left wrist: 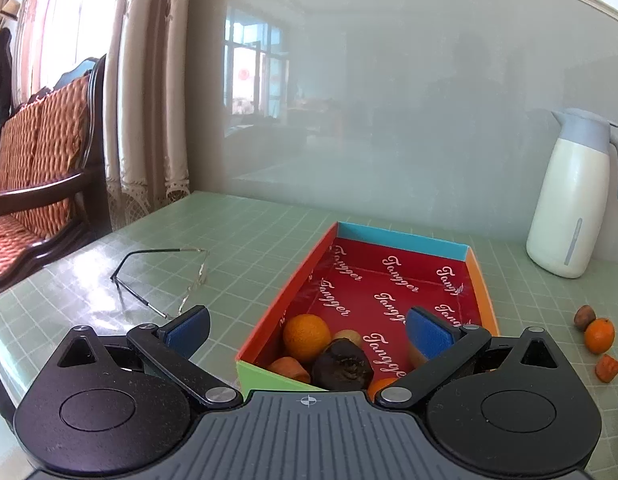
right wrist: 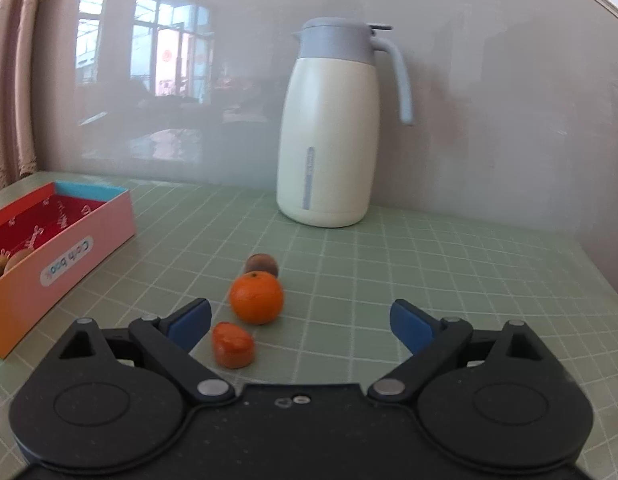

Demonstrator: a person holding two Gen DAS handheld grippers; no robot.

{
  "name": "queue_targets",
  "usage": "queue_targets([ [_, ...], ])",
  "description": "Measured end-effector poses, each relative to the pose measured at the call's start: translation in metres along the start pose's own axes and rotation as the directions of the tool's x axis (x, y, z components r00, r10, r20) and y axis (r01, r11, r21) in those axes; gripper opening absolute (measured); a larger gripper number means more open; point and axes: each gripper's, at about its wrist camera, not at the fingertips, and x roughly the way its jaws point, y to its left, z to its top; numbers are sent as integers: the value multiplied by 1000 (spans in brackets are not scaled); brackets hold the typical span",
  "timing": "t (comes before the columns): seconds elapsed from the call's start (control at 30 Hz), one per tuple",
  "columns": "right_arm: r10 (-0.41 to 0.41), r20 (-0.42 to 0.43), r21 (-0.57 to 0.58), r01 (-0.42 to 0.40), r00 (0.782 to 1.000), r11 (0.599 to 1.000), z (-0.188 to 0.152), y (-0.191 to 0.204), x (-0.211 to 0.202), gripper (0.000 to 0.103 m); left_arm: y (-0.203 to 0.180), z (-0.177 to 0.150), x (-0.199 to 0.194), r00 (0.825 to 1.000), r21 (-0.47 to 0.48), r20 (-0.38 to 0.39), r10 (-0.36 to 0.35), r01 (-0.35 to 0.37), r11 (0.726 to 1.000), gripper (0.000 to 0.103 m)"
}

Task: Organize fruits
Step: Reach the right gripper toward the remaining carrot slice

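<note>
Three fruits left out

I count three loose by my wide-open, empty right gripper [right wrist: 300,322]: orange [right wrist: 256,298], nut [right wrist: 261,265], carrot piece [right wrist: 233,345]. Box [left wrist: 483,292] holds about six under my left gripper [left wrist: 307,330], also wide and empty

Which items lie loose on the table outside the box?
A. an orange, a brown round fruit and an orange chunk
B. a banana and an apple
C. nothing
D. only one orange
A: in the right wrist view, the orange, brown round fruit and orange chunk lie on the table, right of the box.
</note>
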Motion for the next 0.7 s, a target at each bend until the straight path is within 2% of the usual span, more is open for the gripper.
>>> queue_targets([
  [0.13, 31, -29, 12, -31, 999, 999, 0, 7, 4, 93, 0, 0, -1, 1000, -7, 4, -4, 4, 1000, 103],
  [0.2, 43, -46, 10, -43, 998, 999, 0, 11, 6, 85, 0, 0, 0, 1000, -4, 2, -5, 5, 1000, 103],
  [0.23, 51, -58, 7, -50, 997, 999, 0, 12, 9, 78, 1, 0, 0, 1000, -4, 1, -5, 5, 1000, 103],
  [0.43, 54, -89, -3, -54, 995, 999, -2, 20, 17, 69, 6, 0, 0, 1000, -19, -3, -1, 1, 1000, 103],
  [0.5, 59, -106, 1, -59, 993, 998, -3, 21, 19, 63, 6, 0, 1, 1000, -20, -5, -1, 1, 1000, 103],
  [0.53, 61, -116, 1, -61, 991, 998, -4, 21, 21, 55, 6, 0, 1, 1000, -20, -4, -1, 1, 1000, 103],
  [0.57, 64, -124, 2, -64, 990, 998, -4, 22, 22, 52, 6, 0, 0, 1000, -20, -3, -1, 1, 1000, 103],
  [0.7, 64, -132, 6, -64, 989, 998, -5, 24, 26, 47, 5, 0, 1, 1000, -20, -7, -2, 2, 1000, 103],
])
